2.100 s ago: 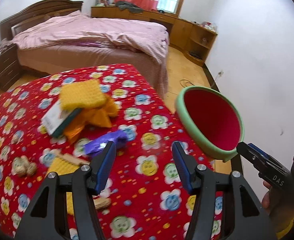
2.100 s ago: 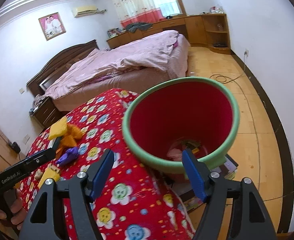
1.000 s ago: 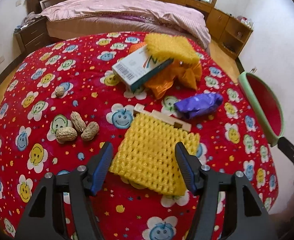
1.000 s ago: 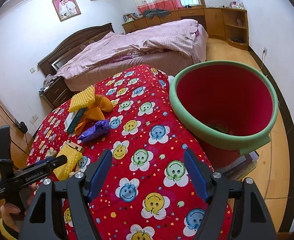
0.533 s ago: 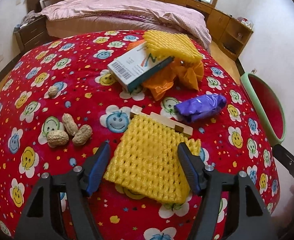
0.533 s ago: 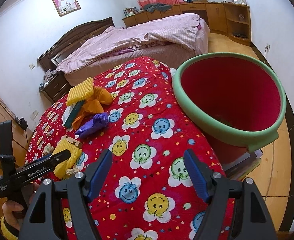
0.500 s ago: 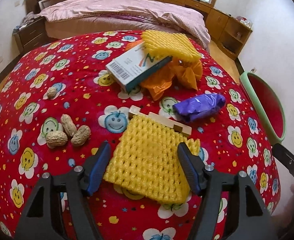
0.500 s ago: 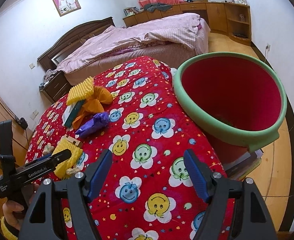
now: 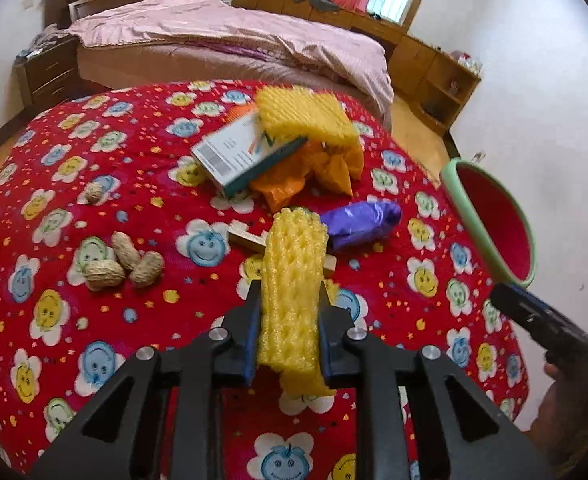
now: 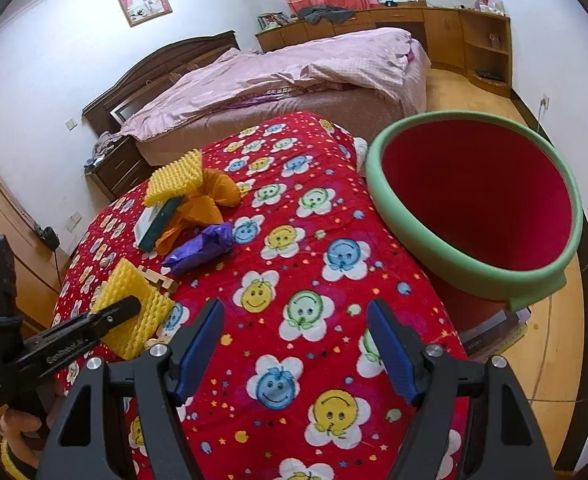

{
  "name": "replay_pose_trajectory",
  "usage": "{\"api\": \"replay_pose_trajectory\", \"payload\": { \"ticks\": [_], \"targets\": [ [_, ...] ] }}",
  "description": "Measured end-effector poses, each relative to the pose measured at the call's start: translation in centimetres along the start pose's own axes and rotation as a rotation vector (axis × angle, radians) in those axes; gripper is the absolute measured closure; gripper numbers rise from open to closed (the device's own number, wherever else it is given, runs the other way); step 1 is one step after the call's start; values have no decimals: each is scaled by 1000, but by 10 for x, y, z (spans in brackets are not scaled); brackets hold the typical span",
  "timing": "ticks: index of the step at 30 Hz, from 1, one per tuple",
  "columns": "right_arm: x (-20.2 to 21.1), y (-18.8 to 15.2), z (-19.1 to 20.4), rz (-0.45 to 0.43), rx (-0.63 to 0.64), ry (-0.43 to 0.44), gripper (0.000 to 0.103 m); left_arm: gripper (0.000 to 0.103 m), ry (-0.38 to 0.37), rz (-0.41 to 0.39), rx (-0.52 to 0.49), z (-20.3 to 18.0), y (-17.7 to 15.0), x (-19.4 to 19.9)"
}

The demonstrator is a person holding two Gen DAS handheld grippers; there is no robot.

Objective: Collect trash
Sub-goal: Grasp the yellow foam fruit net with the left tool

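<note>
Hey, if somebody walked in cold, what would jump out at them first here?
The left gripper, its jaws closing on a yellow foam net bunched between them, low in the left wrist view. Behind it, the red smiley-flower tablecloth. To the right, the green-rimmed red bin beside the table.

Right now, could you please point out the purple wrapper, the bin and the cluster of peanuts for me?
purple wrapper [image 9: 359,222]: left wrist view, middle of its crinkled body.
bin [image 10: 445,242]: right wrist view, near side of its green rim.
peanuts [image 9: 128,262]: left wrist view, middle shell of the cluster of three.
</note>
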State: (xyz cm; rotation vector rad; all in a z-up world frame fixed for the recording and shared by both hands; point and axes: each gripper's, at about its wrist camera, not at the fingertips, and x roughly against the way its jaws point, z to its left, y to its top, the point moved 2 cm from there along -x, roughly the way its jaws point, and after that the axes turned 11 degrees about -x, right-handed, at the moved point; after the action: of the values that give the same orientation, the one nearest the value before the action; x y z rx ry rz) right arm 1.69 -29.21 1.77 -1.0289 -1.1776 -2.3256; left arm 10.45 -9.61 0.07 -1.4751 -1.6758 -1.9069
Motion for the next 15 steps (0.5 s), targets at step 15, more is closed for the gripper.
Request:
{"api": "replay_pose_trajectory", "payload": {
  "ticks": [15],
  "targets": [
    [-34,-2,67,71,141,106,27,80,124,-81,160,64,-9,42]
  ]
}}
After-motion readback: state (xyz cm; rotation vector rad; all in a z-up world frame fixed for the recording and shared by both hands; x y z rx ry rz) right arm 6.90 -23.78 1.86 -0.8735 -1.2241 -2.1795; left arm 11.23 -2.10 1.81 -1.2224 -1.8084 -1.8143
